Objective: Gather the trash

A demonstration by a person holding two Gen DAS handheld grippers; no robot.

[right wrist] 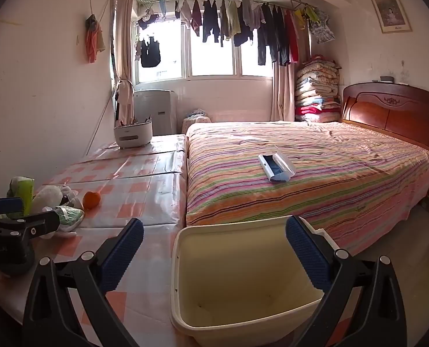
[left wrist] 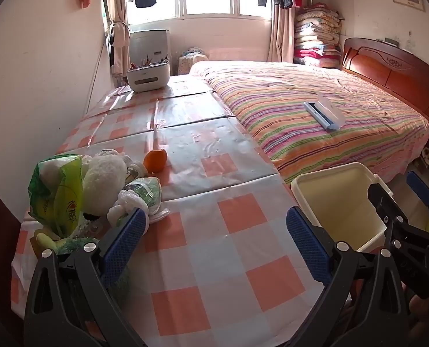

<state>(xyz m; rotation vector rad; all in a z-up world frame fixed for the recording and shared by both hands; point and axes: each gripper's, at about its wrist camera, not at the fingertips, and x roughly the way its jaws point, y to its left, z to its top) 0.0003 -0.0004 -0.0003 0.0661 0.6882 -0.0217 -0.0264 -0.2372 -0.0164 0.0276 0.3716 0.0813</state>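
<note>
We make out little lettering. The green bag (left wrist: 58, 199) on the checked table carries a red logo with white characters (too blurred for us to read). The left gripper's black body (right wrist: 0, 248) bears pale printed letters, partly cut off and not legible.

Open tablecloth (left wrist: 214, 260) between trash pile (left wrist: 98, 190) and bin (left wrist: 339, 202).
</note>
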